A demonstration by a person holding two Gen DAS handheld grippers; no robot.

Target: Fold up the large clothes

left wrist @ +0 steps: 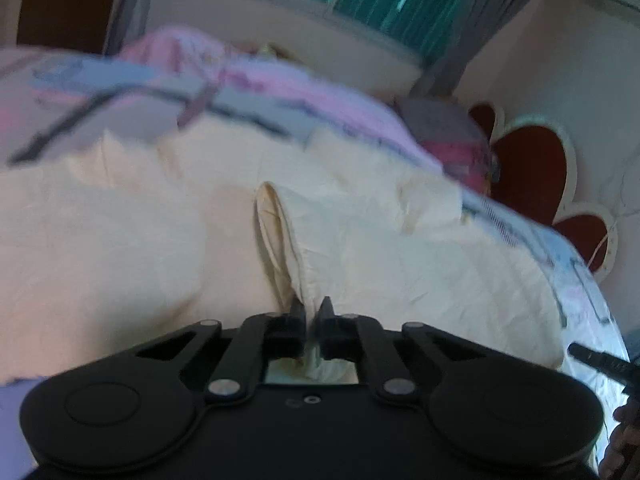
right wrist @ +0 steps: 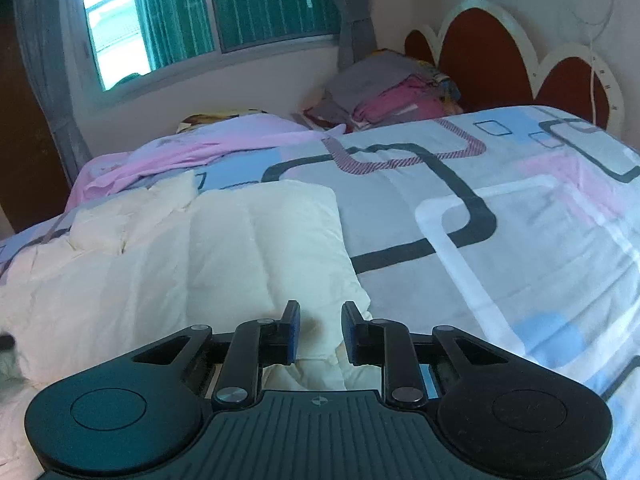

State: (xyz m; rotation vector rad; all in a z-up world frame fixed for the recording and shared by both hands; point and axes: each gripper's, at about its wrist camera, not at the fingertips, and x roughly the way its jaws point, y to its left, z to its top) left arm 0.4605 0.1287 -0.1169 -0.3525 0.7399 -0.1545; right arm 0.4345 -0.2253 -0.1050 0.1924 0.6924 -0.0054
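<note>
A large cream garment (left wrist: 380, 240) lies spread on the bed; it also shows in the right wrist view (right wrist: 224, 248). My left gripper (left wrist: 311, 312) is shut on a raised fold of the cream garment, which stands up as a ridge ahead of the fingers. My right gripper (right wrist: 320, 320) is open, its blue-padded fingers standing either side of the garment's near right corner without closing on it. The tip of the right gripper (left wrist: 596, 364) shows at the right edge of the left wrist view.
The bed has a patterned cover (right wrist: 500, 208) in grey, blue and pink. A pink cloth (right wrist: 192, 152) lies at the far side. A pile of folded clothes (right wrist: 392, 96) sits by the red headboard (right wrist: 492, 56). A window with green curtains (right wrist: 256, 0) is behind.
</note>
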